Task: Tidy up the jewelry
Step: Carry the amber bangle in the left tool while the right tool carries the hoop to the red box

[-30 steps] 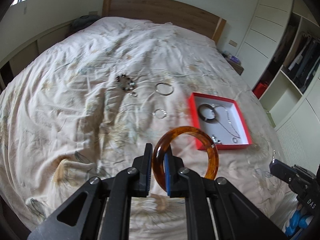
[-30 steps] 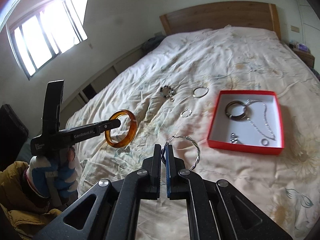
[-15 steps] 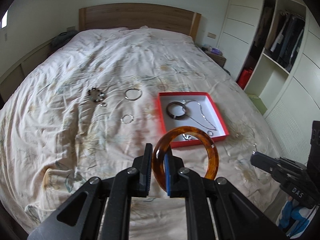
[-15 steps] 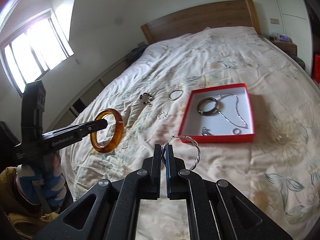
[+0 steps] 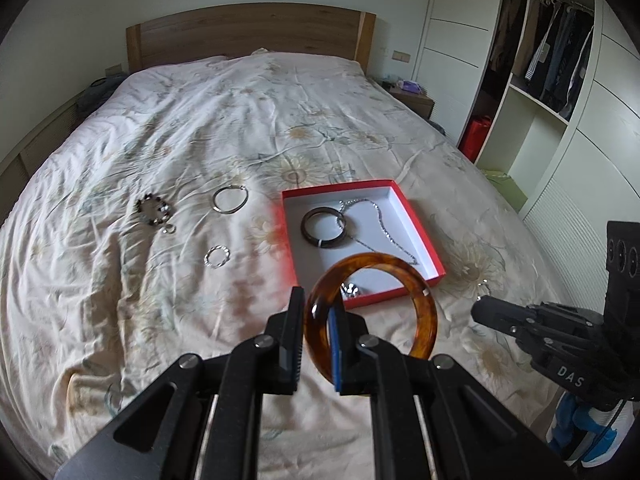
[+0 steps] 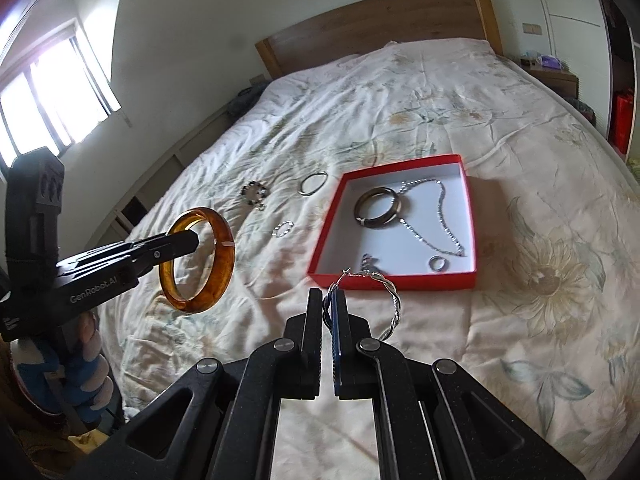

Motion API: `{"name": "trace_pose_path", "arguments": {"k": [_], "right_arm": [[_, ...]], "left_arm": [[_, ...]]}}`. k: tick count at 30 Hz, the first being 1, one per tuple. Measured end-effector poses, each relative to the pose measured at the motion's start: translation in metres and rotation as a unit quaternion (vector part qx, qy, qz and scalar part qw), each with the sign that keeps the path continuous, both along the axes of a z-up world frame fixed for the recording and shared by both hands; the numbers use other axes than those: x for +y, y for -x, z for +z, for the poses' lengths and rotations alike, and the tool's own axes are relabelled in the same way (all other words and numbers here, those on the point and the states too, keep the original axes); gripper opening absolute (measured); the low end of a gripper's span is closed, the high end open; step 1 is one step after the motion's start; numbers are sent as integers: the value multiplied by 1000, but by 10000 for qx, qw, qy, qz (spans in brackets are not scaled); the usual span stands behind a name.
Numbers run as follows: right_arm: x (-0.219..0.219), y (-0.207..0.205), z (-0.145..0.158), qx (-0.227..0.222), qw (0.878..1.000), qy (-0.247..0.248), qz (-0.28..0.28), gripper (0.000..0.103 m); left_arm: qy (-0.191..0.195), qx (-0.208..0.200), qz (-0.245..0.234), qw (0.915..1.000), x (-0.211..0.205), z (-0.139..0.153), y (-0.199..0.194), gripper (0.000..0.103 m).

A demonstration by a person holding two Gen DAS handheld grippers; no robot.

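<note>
Amber bangle (image 5: 370, 312) upright, hoop earring (image 6: 384, 296) upright

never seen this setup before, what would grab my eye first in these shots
The red box on the floral bedspread stands out, with a dark bangle and a silver chain inside. Close to the lens, the left gripper clamps an amber bangle, and the right gripper pinches a twisted silver hoop.
</note>
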State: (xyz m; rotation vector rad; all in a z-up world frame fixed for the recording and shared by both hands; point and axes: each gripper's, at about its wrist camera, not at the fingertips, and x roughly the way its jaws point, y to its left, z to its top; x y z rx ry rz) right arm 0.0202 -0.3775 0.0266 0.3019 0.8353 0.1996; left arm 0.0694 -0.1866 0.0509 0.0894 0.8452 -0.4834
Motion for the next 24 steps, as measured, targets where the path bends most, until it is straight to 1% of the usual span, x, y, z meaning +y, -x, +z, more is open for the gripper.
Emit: {"name": "trace_pose_path", "arguments": {"k": [9,18,24], "right_arm": [[-22,-53,-19,256,9994,224,-59,4],[-33,-107,-43,470,9979,445,44,4],[-38,-138,-61,589,9965,581,97,4]], "left_arm": [[-38,74,-149,9999,-29,-18,-45,10],[-173,242,-179,9994,-52,-52,-91,10],[-292,432,-172,9985,-64,-80,-116,10]]}}
